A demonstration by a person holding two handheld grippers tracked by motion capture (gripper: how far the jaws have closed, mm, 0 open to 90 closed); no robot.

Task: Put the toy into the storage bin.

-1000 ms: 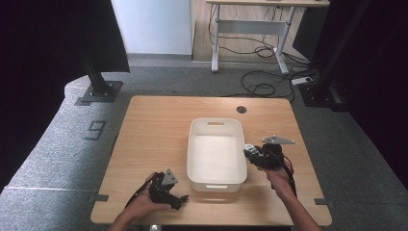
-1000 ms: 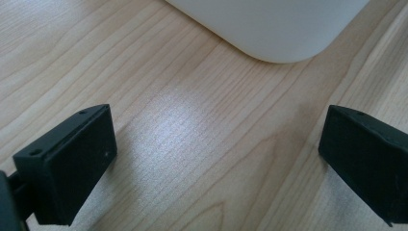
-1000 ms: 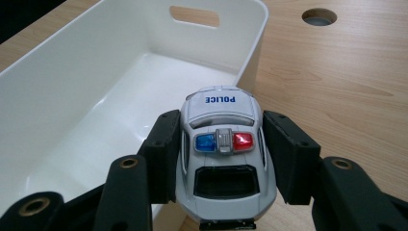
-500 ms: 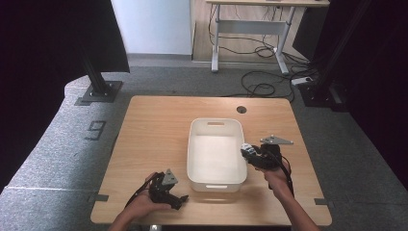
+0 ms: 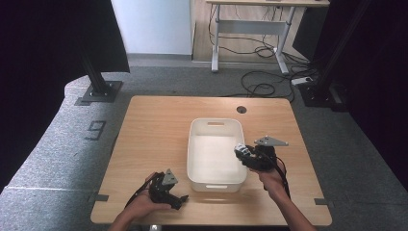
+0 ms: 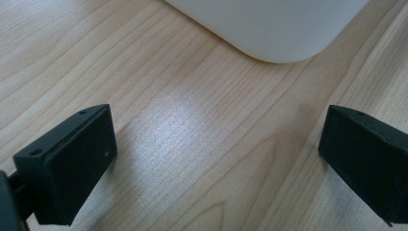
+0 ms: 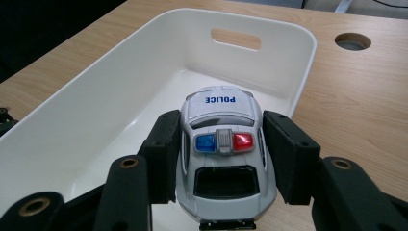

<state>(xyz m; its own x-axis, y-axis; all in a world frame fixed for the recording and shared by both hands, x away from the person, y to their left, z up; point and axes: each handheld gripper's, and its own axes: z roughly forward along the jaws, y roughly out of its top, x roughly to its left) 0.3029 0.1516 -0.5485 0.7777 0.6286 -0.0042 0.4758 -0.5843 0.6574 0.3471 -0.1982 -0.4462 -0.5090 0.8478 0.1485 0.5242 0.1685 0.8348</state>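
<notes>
Right claw nudged over smooth white tub, glossy toy police car clamped

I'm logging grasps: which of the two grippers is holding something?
The right gripper, over the white bin's right rim, is clamped on a toy police car; the left gripper is open over bare table.

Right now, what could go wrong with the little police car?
The right tongs pinch the police car by its smooth sides above the white bin, so it might slip and drop hard. It hangs near the bin's right rim, so it could catch there or tumble onto the table instead.
</notes>
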